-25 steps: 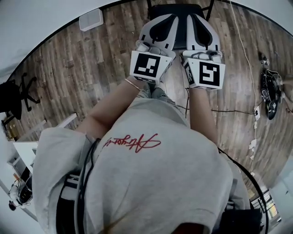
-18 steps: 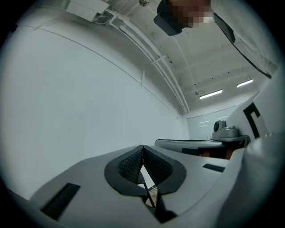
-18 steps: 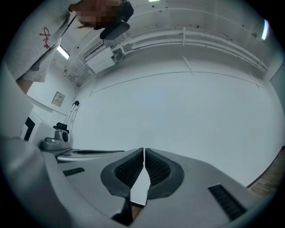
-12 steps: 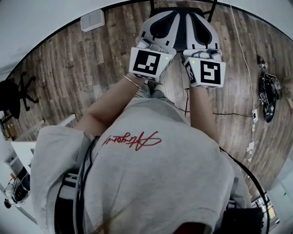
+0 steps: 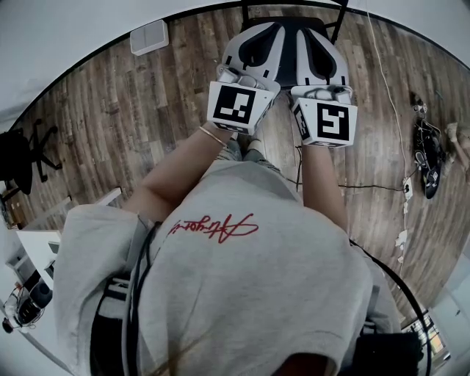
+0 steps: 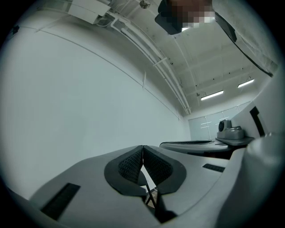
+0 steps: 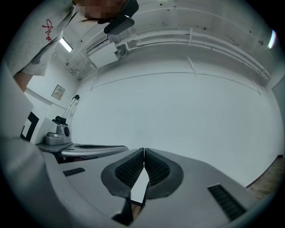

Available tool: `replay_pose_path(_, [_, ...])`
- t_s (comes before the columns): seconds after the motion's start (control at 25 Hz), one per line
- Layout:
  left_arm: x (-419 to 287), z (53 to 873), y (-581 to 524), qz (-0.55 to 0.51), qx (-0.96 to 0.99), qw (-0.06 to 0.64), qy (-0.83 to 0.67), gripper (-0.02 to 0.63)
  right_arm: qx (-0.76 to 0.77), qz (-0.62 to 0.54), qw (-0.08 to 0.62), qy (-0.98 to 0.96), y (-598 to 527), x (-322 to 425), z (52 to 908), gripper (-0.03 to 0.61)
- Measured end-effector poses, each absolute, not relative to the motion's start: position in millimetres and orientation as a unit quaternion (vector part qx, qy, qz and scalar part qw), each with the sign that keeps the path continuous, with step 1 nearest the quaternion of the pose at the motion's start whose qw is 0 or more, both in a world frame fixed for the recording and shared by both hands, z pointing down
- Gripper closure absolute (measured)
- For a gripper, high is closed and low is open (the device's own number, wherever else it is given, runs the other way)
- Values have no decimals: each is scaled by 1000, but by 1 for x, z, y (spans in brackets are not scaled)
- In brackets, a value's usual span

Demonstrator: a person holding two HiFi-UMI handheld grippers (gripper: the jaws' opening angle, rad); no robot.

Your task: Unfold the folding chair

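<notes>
In the head view, two grippers are being held out side by side by a person in a grey shirt (image 5: 242,294). The left gripper (image 5: 266,33) and the right gripper (image 5: 314,33) are both being pointed at the far side. The folding chair (image 5: 291,51) is being seen just past them, at the far edge of the wooden floor (image 5: 132,125). Most of it is being hidden by the grippers. Only a dark flat part and a thin black bar (image 5: 339,13) at each side are being shown. The flat part is being laid from left to right. Which way the chair's long side is running cannot be told, and neither can whether it is folded. A white box (image 5: 149,34) is being left on the floor at the far left. A black office chair (image 5: 22,154) is being seen at the left, and a heap of cables (image 5: 429,158) at the right.

In the left gripper view, the left gripper (image 6: 143,147) is being kept clenched. Its dark pads (image 6: 129,167) are being pressed tip to tip, and nothing is being held. A white wall (image 6: 89,98) is being faced. The right gripper (image 6: 222,138) is being seen close by at the right.

In the right gripper view, the right gripper (image 7: 144,150) is being kept clenched too, with nothing in it. The white wall (image 7: 178,111) is being faced here as well. The left gripper (image 7: 67,144) is being seen at the left, and a bit of floor (image 7: 267,180) at the right.
</notes>
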State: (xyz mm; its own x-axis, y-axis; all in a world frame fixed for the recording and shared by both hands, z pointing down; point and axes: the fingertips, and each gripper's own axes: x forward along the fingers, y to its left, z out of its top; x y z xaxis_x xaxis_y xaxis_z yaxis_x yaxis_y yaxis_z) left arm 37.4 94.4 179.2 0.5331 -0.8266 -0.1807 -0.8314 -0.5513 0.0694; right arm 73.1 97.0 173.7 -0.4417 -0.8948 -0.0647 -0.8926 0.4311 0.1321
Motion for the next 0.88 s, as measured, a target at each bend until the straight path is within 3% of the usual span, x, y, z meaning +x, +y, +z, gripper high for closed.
replay_pose_path(0.88, [30, 178, 92, 102, -873, 11, 477, 598, 524, -68, 0, -849, 97, 68, 177, 560])
